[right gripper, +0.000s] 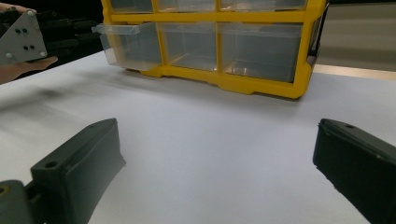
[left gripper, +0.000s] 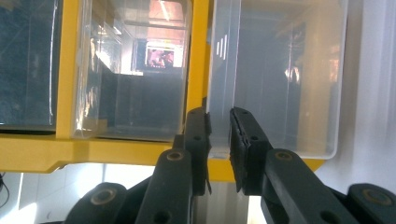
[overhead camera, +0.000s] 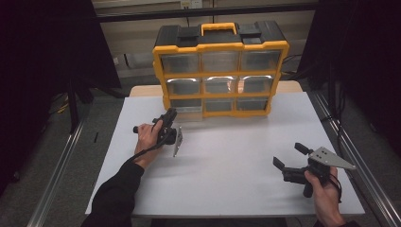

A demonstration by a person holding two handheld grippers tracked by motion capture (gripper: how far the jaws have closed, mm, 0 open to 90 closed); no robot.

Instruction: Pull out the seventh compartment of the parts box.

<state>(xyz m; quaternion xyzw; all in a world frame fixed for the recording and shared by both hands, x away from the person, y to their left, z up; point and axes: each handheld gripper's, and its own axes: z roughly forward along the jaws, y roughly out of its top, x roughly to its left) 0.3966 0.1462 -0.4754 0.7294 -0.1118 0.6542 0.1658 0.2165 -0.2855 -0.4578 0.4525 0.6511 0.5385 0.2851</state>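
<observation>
A yellow and black drawer organizer (overhead camera: 220,47) with clear drawers stands at the table's far middle. Its bottom-left drawer (overhead camera: 186,105) is pulled out a little, sticking forward of its neighbours in the right gripper view (right gripper: 126,46). My left gripper (overhead camera: 170,114) reaches that drawer's front, turned on its side. In its own view the left gripper (left gripper: 219,133) has its jaws nearly together on the clear front lip of the drawer (left gripper: 275,70). My right gripper (overhead camera: 289,155) rests open at the near right, nothing between its wide-apart jaws (right gripper: 217,140).
The white table top (overhead camera: 227,156) spreads between the organizer and the front edge. Metal rails (overhead camera: 352,156) run along both sides of the table. The left gripper's grey plate (right gripper: 21,37) and the hand holding it show far left in the right gripper view.
</observation>
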